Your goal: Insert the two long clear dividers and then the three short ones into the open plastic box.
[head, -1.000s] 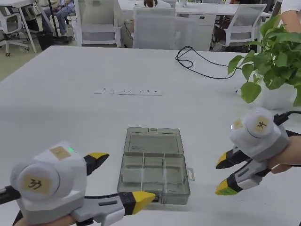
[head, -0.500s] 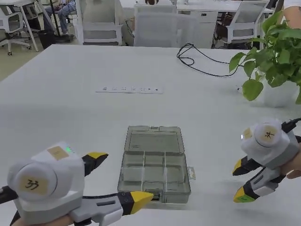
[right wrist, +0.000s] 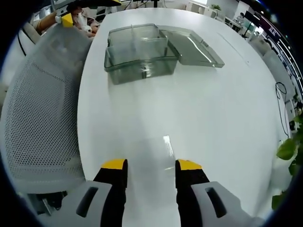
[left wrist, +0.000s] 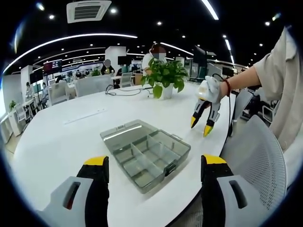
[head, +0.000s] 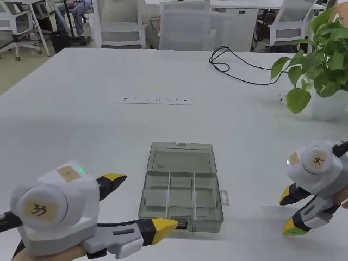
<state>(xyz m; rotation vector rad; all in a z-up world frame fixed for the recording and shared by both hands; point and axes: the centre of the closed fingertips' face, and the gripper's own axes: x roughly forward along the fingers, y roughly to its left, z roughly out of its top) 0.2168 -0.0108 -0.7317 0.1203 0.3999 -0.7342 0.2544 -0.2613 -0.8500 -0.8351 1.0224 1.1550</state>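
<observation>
At the bottom left of the head view the left claw (head: 142, 201) gapes wide and empty, and at lower right the right claw (head: 289, 213) is parted too, holding nothing. Between them on the surface (head: 81, 125), the open plastic box (head: 204, 220) sits with clear dividers (head: 169, 190) already gridding it and its lid (head: 182, 161) laid back beyond. The inserting looks finished, so the next move calls only for checking that each divider sits fully down.

— What sort of place is this?
— An open-plan office. Swivel chairs (head: 118, 27) stand past the far edge of a big white tabletop (head: 70, 109), with more desks (head: 239, 4) behind.
— What else shows it?
— A ceiling air vent (left wrist: 88, 10), strip lights (left wrist: 71, 38), a potted plant (head: 321, 49) at far right, and a power strip (head: 152, 100).
</observation>
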